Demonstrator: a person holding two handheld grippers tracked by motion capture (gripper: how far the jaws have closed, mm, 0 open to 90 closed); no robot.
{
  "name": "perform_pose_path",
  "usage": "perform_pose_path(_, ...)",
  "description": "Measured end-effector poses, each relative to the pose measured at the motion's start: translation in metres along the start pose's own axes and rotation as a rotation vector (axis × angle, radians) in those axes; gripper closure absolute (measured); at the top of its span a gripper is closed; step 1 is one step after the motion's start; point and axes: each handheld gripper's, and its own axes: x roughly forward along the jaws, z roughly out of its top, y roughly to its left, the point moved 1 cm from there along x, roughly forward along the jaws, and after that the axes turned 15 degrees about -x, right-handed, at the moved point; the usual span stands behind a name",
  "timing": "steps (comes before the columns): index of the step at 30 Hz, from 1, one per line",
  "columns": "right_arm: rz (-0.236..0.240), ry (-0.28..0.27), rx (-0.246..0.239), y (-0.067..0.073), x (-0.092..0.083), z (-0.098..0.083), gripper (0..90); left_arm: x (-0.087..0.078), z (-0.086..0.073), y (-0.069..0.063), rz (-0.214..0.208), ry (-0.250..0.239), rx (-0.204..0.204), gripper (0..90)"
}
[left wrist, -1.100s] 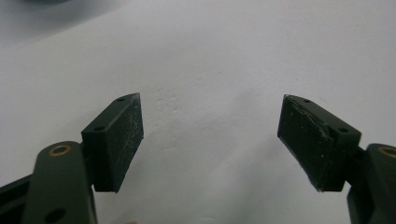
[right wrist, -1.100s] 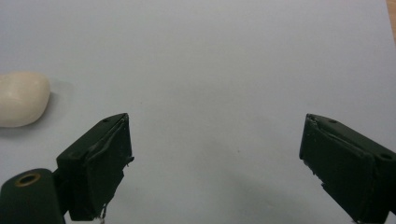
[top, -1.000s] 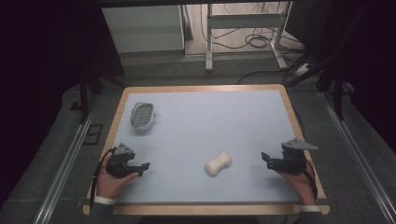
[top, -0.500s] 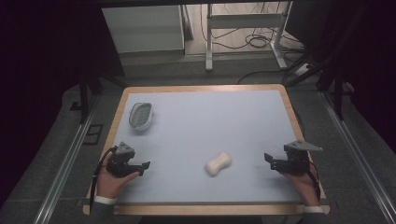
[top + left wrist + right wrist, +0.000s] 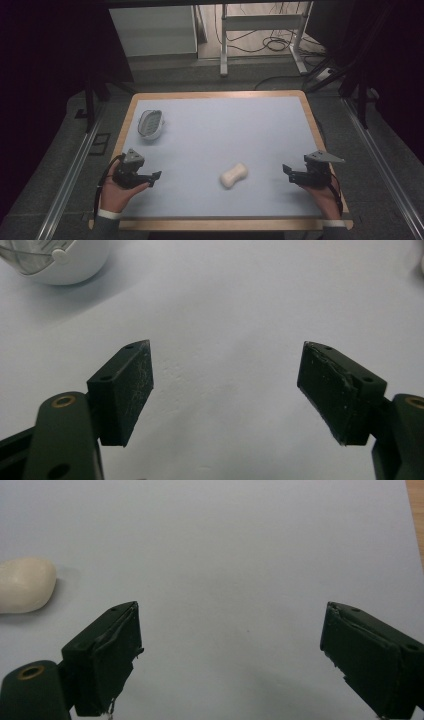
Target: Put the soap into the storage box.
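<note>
A cream, bone-shaped soap bar [image 5: 234,175] lies on the pale blue mat, near the front and middle; its end also appears in the right gripper view [image 5: 25,585]. A white soap dish [image 5: 150,123] with a clear grey insert stands at the back left, and the left gripper view catches its edge [image 5: 55,260]. My left gripper [image 5: 155,176] rests at the front left, jaws wide open over bare mat [image 5: 227,352]. My right gripper [image 5: 287,170] sits at the front right, also open and holding nothing [image 5: 232,610], with the soap to its left.
The blue mat [image 5: 225,130] covers a wooden-edged table [image 5: 215,94]. Dark floor, metal rails and a white desk frame [image 5: 260,22] with cables lie beyond the far edge.
The right gripper has drifted slightly toward the near edge. The left gripper, soap and dish have stayed put.
</note>
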Motion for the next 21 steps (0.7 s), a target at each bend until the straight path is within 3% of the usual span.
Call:
perform_pose_path(9,-0.006,0.006,-0.013,0.003,-0.002,-0.002,9.4,-0.002,0.011,-0.012,-0.013,0.010,0.022,22.7)
perform_pose_path(21,0.004,0.007,-0.020,0.006,0.000,0.000,9.4,0.001,0.024,-0.024,0.002,0.035,0.060,22.6)
